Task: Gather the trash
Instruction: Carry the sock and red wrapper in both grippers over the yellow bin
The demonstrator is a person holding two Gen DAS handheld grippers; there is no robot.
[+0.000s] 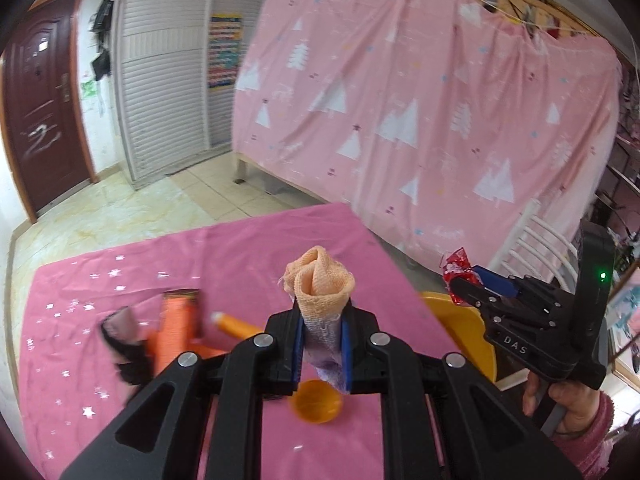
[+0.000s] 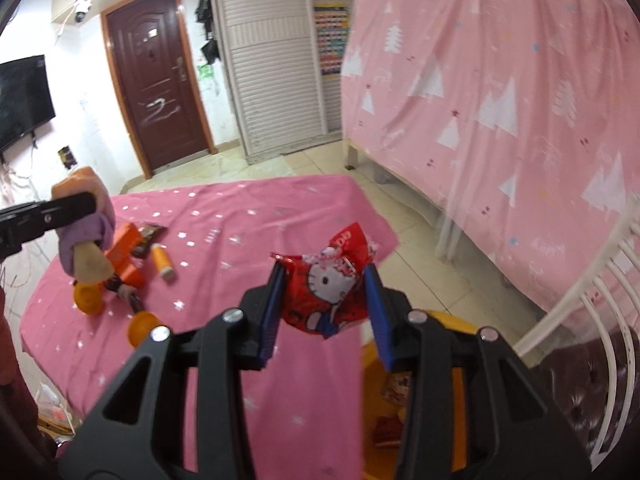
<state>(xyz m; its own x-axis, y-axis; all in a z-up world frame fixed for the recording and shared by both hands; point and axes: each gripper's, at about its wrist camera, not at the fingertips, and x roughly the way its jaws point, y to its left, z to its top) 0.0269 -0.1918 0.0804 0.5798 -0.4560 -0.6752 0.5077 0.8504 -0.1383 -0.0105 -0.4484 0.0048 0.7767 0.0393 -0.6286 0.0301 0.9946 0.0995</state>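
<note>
Below your R gripper (image 2: 325,300), pinched on the red wrapper (image 2: 326,280), sits the yellow bin (image 2: 452,328), nearest that hand; L gripper (image 1: 322,340) clamps an upright cloth roll (image 1: 320,280) over the table (image 1: 240,248).

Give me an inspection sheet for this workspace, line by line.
Surface: table under a pink star-print cloth.
Job's things: rolled peach-and-purple cloth held up off the table; red Hello Kitty wrapper held beside the table edge, above a yellow bin with wrappers inside.
Clutter: orange box, orange thread spool, orange round lid, dark wrapper.
Grippers: left gripper shut on the rolled cloth; right gripper with jaws around the wrapper.
Cables: nothing seen on the table.
Surroundings: pink tree-print sheet, brown door, white chair, tiled floor.
</note>
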